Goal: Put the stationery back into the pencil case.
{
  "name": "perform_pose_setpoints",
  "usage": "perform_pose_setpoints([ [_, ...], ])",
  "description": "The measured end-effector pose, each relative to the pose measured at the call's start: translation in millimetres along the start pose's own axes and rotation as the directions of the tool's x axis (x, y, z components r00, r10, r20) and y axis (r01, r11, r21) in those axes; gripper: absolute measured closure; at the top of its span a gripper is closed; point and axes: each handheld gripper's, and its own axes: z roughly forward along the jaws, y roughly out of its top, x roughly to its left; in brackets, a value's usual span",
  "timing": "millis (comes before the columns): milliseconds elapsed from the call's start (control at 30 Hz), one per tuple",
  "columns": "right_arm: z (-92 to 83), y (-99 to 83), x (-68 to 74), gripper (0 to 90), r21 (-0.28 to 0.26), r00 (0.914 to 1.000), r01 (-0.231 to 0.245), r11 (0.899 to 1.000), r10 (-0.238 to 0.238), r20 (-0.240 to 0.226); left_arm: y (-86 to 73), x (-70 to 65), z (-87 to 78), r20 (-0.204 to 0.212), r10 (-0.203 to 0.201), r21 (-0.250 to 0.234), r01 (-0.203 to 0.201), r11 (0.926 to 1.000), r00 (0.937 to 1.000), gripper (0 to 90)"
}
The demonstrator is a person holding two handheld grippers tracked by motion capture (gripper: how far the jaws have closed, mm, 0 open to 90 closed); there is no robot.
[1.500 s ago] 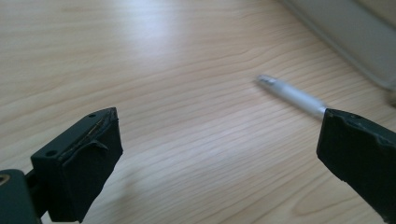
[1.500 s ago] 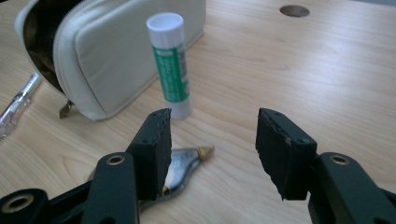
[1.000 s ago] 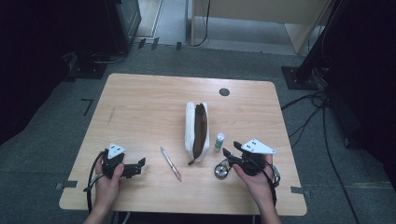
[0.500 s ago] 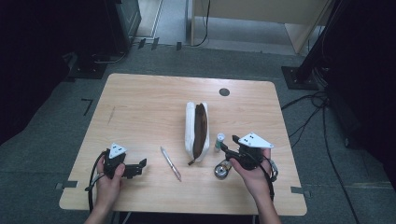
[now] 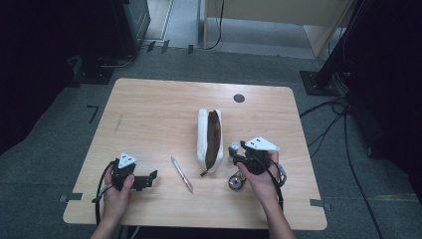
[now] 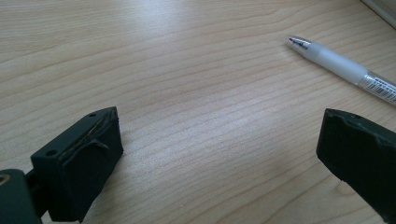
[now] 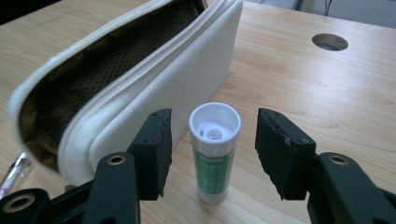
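A: State of the right gripper?

B: Released. Its jaws stand apart on either side of a small upright tube with a white cap and a green label. Neither jaw touches the tube.

A: And the left gripper?

B: Released as well, jaws wide apart over bare table, grasping nothing. A pen lies ahead of it and to the side, clear of both jaws.

A: Containers?

B: One white pouch lies near the table's middle, unzipped, its mouth gaping. The lining is dark mesh. Whether anything is inside cannot be told.

A: Position of the tube relative to the pouch?

B: Just beside the pouch's right wall, standing on the table, apart from it.

A: Other items?

B: A small round metal object sits near the right hand, toward the near edge. A round hole is in the far part of the table.

A: Open room?

B: The far half and the left part of the table are bare. Both hands work close to the near edge.
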Motion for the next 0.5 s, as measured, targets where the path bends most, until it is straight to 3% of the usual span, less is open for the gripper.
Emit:
perform_pose_setpoints([
  [167, 9.1, -0.7, 0.8, 52.2, 0.019, 0.9999, -0.003, 1.000, 0.002, 0.010, 0.1, -0.6, 0.4, -0.004, 0.005, 0.001, -0.005, 1.0000, 1.0000, 0.3],
  [267, 10.6, -2.3, 0.5, 64.3, 0.019, 1.0000, -0.002, 1.000, 0.002, 0.000, 0.0, -0.6, 0.4, -0.002, 0.006, 0.001, -0.006, 1.0000, 1.0000, 0.4],
  [500, 4.4, -1.1, 1.5, 66.1, 0.004, 0.9998, 0.021, 1.000, -0.021, 0.002, 0.2, -1.2, 0.6, -0.007, 0.011, 0.003, -0.011, 0.9999, 0.9999, 0.4],
])
